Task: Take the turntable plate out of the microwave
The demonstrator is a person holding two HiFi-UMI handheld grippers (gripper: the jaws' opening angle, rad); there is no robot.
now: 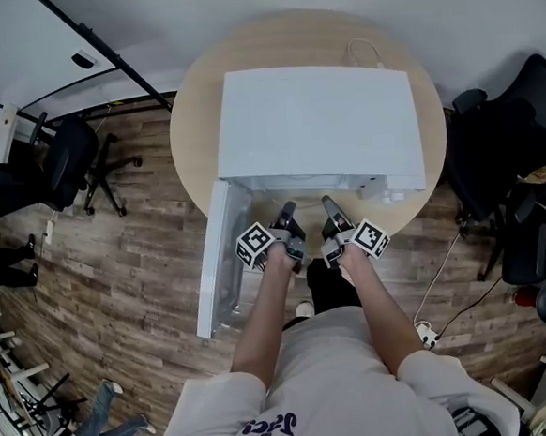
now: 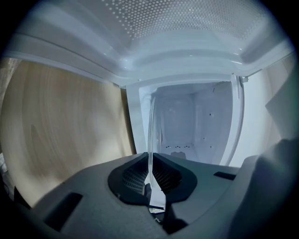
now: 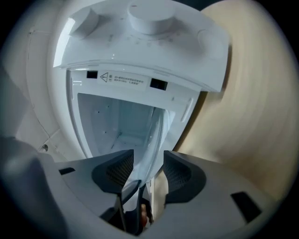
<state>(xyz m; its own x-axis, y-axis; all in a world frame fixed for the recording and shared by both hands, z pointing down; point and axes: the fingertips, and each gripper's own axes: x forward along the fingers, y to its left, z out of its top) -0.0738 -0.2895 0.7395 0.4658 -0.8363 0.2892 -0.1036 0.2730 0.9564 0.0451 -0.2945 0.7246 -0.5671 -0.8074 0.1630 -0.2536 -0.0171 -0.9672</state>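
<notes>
The white microwave (image 1: 317, 124) stands on a round wooden table (image 1: 190, 115) with its door (image 1: 218, 259) swung open to the left. Both grippers reach into the front of its opening. The clear glass turntable plate (image 2: 150, 126) shows edge-on as a thin upright line, and my left gripper (image 2: 150, 163) is shut on its rim. In the right gripper view the same plate (image 3: 153, 133) passes through the wide gap of my right gripper (image 3: 148, 161), whose pads stand apart from it. In the head view the left gripper (image 1: 287, 218) and right gripper (image 1: 332, 210) sit side by side; the plate cannot be made out there.
The microwave's control knob (image 3: 152, 18) is above the cavity in the right gripper view. A white cable (image 1: 363, 50) lies on the table behind the microwave. Black office chairs (image 1: 71, 162) (image 1: 521, 146) stand on the wooden floor at both sides. A power strip (image 1: 425, 334) lies near my feet.
</notes>
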